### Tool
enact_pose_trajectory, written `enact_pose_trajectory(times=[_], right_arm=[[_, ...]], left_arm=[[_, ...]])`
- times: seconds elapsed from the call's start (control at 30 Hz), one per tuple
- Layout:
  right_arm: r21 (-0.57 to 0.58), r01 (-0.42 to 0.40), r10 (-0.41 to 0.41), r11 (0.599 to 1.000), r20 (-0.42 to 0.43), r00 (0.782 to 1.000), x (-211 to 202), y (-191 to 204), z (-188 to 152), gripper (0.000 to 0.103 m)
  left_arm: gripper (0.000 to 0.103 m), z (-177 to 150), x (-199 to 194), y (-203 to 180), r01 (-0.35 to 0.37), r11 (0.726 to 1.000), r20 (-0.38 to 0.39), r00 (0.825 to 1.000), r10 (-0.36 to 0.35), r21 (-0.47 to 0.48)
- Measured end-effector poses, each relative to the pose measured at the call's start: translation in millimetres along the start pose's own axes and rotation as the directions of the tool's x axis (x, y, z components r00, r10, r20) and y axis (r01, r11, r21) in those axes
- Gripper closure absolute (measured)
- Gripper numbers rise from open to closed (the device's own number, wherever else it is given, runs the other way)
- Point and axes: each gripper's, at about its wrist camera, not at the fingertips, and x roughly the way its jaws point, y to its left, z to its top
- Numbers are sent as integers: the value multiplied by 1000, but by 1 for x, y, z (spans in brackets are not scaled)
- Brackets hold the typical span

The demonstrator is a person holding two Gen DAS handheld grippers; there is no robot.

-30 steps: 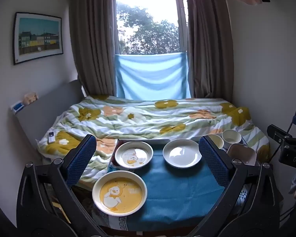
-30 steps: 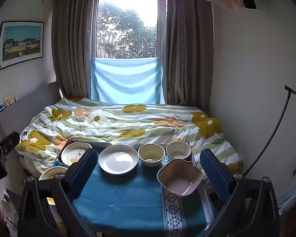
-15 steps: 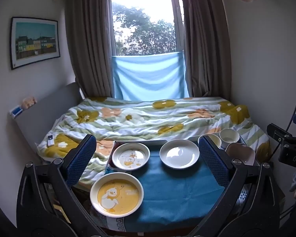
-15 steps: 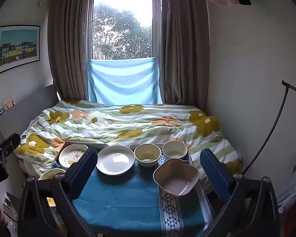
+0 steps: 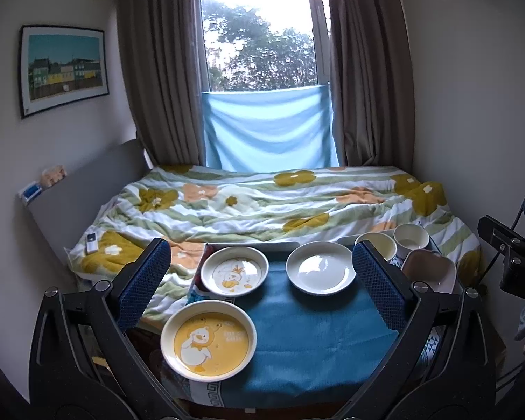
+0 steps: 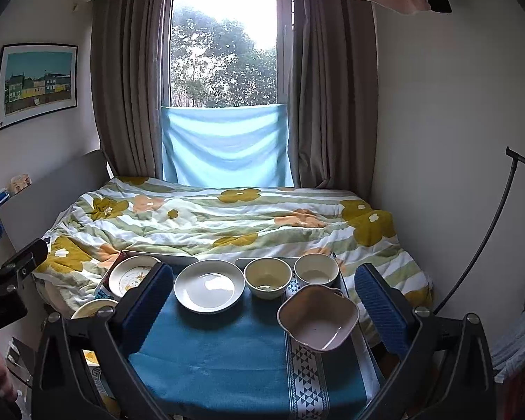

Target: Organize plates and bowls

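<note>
Though six dishes sit on the desk [image 5: 308, 346], none is stacked or grouped yet, so the sorting seems wholly ahead. In the left wrist view, the yellow duck plate [image 5: 209, 340] lies nearest on the left, the white duck plate [image 5: 234, 271] just beyond it, the plain white plate [image 5: 320, 272] to its right, and the bowls crowd the far right corner. The left gripper [image 5: 259, 287] hovers above the near edge, aimed level across the desk toward the bed [image 5: 262, 206], jaws spread wide and holding nothing.

In the right wrist view, the pink square bowl [image 6: 317, 316] sits near right, with the cream bowl [image 6: 267, 277] and white bowl [image 6: 316, 270] side by side behind it. The right gripper [image 6: 259, 302] likewise hangs clear of the desk, jaws spread, empty, framing plate and bowls.
</note>
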Motion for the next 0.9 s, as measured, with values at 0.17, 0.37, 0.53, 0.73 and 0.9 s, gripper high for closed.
enact_pose_trajectory(times=[0.17, 0.37, 0.53, 0.73, 0.9], right_arm=[[-5, -3, 3, 1000, 2, 1000, 2, 1, 1, 0], [-5, -5, 5, 1000, 1, 1000, 2, 4, 0, 0], [-4, -5, 5, 1000, 2, 1000, 2, 2, 0, 0], [-5, -4, 4, 1000, 3, 1000, 3, 3, 0, 0], [-9, -6, 6, 1000, 0, 1000, 4, 6, 0, 0]], left_arm=[[0, -2, 1, 3, -1, 1000, -2, 1000, 1, -6], [0, -5, 2, 5, -2, 1000, -3, 1000, 2, -3], [0, -5, 4, 4, -2, 1000, -6, 1000, 2, -7], [0, -7, 5, 5, -2, 1000, -10, 1000, 2, -11], [0, -7, 6, 7, -1, 1000, -11, 1000, 1, -9]])
